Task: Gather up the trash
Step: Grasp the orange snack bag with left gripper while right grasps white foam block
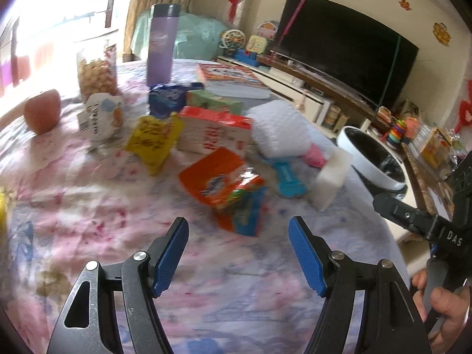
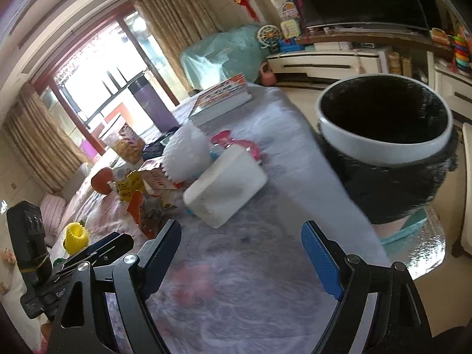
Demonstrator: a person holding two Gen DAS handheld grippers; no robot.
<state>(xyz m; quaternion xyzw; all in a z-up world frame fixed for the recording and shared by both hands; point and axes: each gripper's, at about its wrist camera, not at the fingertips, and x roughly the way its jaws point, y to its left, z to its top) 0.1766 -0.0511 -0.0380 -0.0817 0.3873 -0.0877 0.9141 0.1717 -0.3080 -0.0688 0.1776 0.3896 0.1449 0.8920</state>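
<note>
Orange wrapper (image 1: 221,188), blurred, possibly a snack bag, lies on bench (image 1: 88,206); left tool (image 1: 238,233) and right tool (image 2: 241,236) both gape wide, holding nothing; bin (image 2: 383,144) stands beside bench.

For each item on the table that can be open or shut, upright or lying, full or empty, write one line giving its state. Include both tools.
left tool: open, holding nothing
right tool: open, holding nothing
trash bin: open, black liner fitted, contents not visible
purple flask: upright, lid on
orange packet: lying on the cloth, crumpled
yellow packet: crumpled
snack jar: upright, partly filled
book: lying flat, shut
apple: whole
</note>
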